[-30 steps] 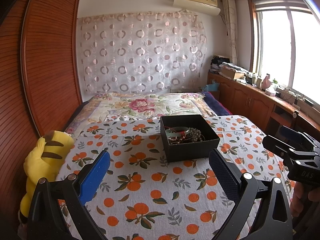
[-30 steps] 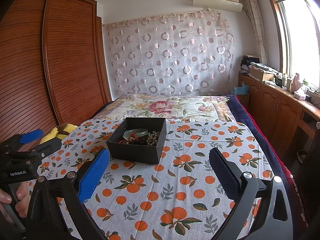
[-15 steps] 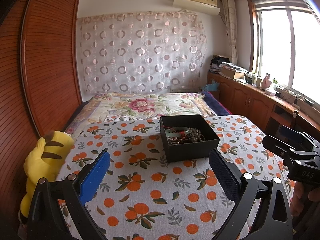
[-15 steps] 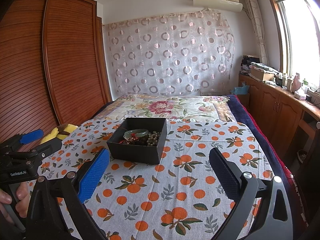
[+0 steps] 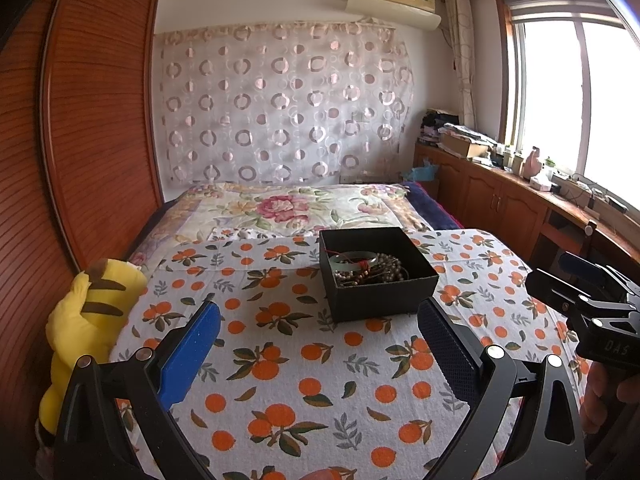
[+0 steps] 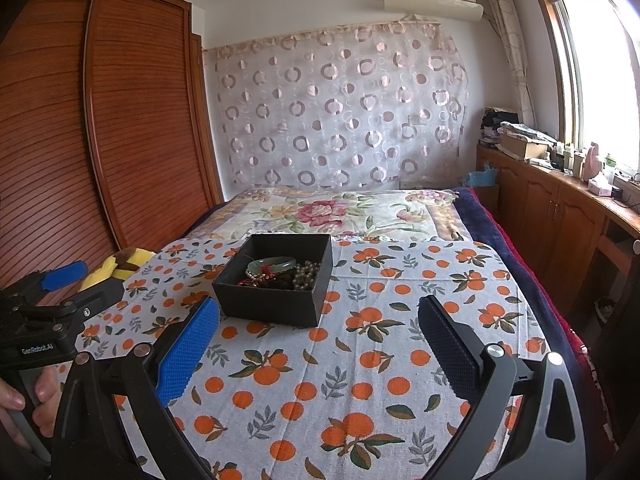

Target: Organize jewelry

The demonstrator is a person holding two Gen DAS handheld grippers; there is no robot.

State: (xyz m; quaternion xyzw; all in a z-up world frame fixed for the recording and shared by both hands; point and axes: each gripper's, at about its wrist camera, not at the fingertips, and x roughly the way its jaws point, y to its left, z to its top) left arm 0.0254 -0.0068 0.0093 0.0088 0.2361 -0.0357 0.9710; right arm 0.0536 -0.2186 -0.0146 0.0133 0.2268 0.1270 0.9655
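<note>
A black open box (image 5: 384,292) stands on the orange-print cloth on the bed; it also shows in the right wrist view (image 6: 268,300). Inside lie a pale green bangle (image 5: 354,258) (image 6: 272,265), brown bead strings (image 5: 380,274) (image 6: 306,276) and a red cord. My left gripper (image 5: 320,320) is open and empty, hovering in front of the box. My right gripper (image 6: 318,320) is open and empty, in front of the box and a little to its right. Each gripper shows at the edge of the other's view (image 5: 576,284) (image 6: 68,284).
A yellow plush toy (image 5: 84,320) lies at the bed's left edge beside the wooden wardrobe (image 5: 80,140). A floral quilt (image 5: 300,208) covers the far bed. Wooden cabinets (image 6: 560,216) with clutter run under the window on the right.
</note>
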